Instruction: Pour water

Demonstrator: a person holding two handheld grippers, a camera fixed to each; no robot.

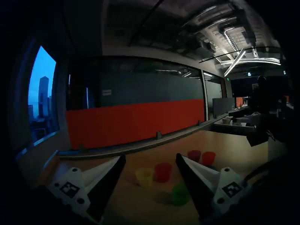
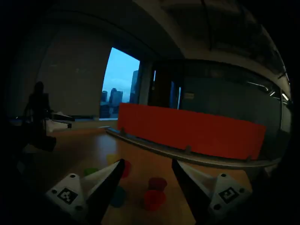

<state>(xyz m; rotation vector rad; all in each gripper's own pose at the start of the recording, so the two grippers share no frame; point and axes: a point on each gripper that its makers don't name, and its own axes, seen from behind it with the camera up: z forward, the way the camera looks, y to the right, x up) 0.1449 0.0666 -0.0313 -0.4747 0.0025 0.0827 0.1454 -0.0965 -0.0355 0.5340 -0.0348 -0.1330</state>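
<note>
1. the left gripper (image 1: pixel 150 156) has its two fingers spread wide, with nothing between them.
2. the right gripper (image 2: pixel 148 161) is spread the same way and holds nothing.
3. the cups stand on the wooden table (image 1: pixel 232 150), ahead of and below both grippers.
4. in the left gripper view a red cup (image 1: pixel 163 171) sits straight ahead in the gap between the fingers. a yellow cup (image 1: pixel 144 177) is just beside it on the left. a green cup (image 1: pixel 180 194) is nearer the camera, close by the right-hand finger.
5. a dark red cup (image 1: pixel 194 155) and an orange cup (image 1: pixel 208 158) stand side by side farther off, past that finger's tip.
6. in the right gripper view a bright red cup (image 2: pixel 153 198) lies low in the gap, and a teal cup (image 2: pixel 119 196) sits against the left-hand finger's edge.
7. the cups look upright, mouths up, so a grasp would likely come from the side, with one finger on each side of the wall.
8. each gripper already has a cup in line with its gap. i cannot tell which gripper is nearer.
9. the light is dim, so it is hard to tell which cup holds water, if any.
10. another reddish cup in the right gripper view is half hidden behind the left-hand finger, and the shapes at the table's far edge are too dark to make out.
</note>
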